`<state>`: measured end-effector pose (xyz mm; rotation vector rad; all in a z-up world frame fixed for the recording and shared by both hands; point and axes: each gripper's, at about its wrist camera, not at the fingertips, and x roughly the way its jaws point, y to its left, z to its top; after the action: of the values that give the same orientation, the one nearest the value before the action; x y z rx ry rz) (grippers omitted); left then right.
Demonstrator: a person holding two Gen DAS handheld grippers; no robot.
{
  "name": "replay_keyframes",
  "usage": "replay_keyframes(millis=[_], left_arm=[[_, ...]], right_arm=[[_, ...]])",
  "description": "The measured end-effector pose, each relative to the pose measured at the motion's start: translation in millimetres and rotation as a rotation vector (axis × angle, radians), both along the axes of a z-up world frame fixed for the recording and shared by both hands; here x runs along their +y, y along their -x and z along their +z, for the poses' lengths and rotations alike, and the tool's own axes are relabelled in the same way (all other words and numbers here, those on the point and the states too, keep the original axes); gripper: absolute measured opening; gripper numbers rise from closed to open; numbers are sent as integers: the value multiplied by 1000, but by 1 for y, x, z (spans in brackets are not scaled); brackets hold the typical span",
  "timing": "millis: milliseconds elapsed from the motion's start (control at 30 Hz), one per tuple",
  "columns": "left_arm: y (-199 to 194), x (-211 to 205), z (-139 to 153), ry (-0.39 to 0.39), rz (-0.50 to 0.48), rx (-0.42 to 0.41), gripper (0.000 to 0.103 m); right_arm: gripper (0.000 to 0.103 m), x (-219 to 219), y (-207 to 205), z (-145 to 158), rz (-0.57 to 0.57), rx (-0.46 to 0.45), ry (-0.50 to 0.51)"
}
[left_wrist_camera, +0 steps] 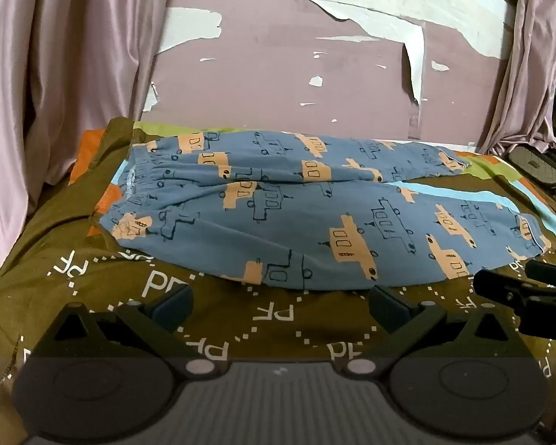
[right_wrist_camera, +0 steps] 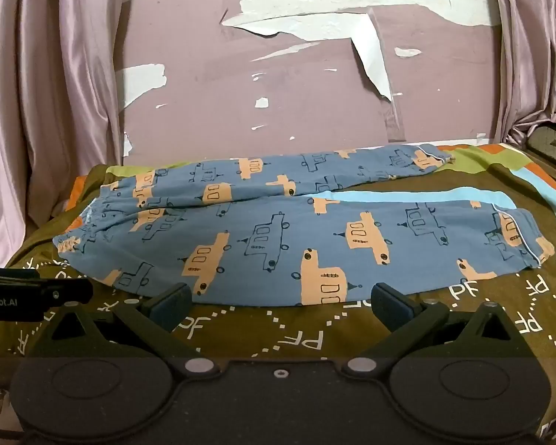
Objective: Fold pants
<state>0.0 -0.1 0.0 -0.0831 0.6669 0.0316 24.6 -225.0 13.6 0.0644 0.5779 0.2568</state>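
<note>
From the left wrist view, we see the pants [left_wrist_camera: 296, 215] lying flat on the bed [left_wrist_camera: 37, 289], waistband toward the left curtain [left_wrist_camera: 55, 74], the two legs spread apart toward the cuffs. Our left hand-held gripper [left_wrist_camera: 281, 306] hangs just short of the pants' near edge, jaws wide and empty. We judge the first fold is not yet begun.

From the right wrist view, the right hand-held gripper [right_wrist_camera: 281, 306] is likewise spread wide, holding nothing, just short of the pants' near leg. We should pinch that leg's near edge at the waistband and the cuff together, then lay it evenly onto the far leg.
</note>
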Motion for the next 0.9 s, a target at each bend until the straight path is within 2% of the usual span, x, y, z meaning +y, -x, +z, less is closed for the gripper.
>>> replay_keyframes(millis=[900], left_arm=[[0, 0, 0, 1, 0, 1, 103]], right_arm=[[103, 3, -4, 0, -4, 11, -2]])
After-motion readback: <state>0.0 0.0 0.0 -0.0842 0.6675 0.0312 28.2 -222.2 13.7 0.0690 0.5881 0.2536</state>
